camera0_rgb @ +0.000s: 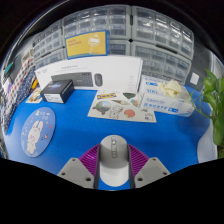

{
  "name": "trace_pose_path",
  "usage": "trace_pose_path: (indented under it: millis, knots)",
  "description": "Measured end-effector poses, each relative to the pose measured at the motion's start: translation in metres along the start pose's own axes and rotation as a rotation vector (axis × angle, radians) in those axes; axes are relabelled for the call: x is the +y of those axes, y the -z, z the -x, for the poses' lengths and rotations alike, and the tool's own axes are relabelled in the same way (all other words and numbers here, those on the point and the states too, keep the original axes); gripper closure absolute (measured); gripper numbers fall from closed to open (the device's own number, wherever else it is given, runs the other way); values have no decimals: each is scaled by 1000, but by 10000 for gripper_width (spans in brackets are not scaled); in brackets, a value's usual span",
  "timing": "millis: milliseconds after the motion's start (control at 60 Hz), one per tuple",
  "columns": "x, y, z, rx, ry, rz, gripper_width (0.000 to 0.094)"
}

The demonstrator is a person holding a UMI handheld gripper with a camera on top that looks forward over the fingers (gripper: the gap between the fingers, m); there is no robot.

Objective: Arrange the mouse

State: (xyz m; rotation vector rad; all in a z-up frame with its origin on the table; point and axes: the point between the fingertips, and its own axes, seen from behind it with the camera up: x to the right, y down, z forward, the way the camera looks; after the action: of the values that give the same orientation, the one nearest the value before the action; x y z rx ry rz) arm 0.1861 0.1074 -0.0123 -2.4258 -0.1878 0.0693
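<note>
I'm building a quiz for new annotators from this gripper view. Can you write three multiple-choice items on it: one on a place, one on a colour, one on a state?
1. Where is the mouse?
A. on the white box
B. between the gripper fingers
C. beside the plant

2. What colour is the table surface?
A. blue
B. red
C. white

3. How does the white keyboard box stand?
A. lying flat, opened
B. crushed
C. upright on its long edge

Answers: 1 B, the grey mouse lies between the two purple pads. 2 A, blue shows all round the objects. 3 C, its printed front faces the camera beyond the leaflet.
</note>
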Motion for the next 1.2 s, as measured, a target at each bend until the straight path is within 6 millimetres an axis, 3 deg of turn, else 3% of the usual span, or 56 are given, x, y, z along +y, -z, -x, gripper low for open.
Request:
trace_pose_path:
  millis: [67,250,333,450,517,600,667,733,817,933,1067,1200]
  knots:
    - [0,1,-1,21,-12,-3,544]
    - [-5,6,-11,116,-112,14,546]
    - [-34,28,-18,178,-172,-46,544]
    - [-96,77,-14,268,-201,-162,543]
    - [-133,105,4,287,-197,-236,542]
    - [-171,130,42,302,-173,-302,542]
    - [-189,137,78,293,-160,-332,543]
    - [-199,132,120,267,-154,-336,543]
    - [-195,112,171,231,-128,-314,544]
    - [-163,60,232,184,-99,-232,546]
    - [-102,4,259,184,-110,-94,548]
    - [-60,-29,263,187,-65,-15,546]
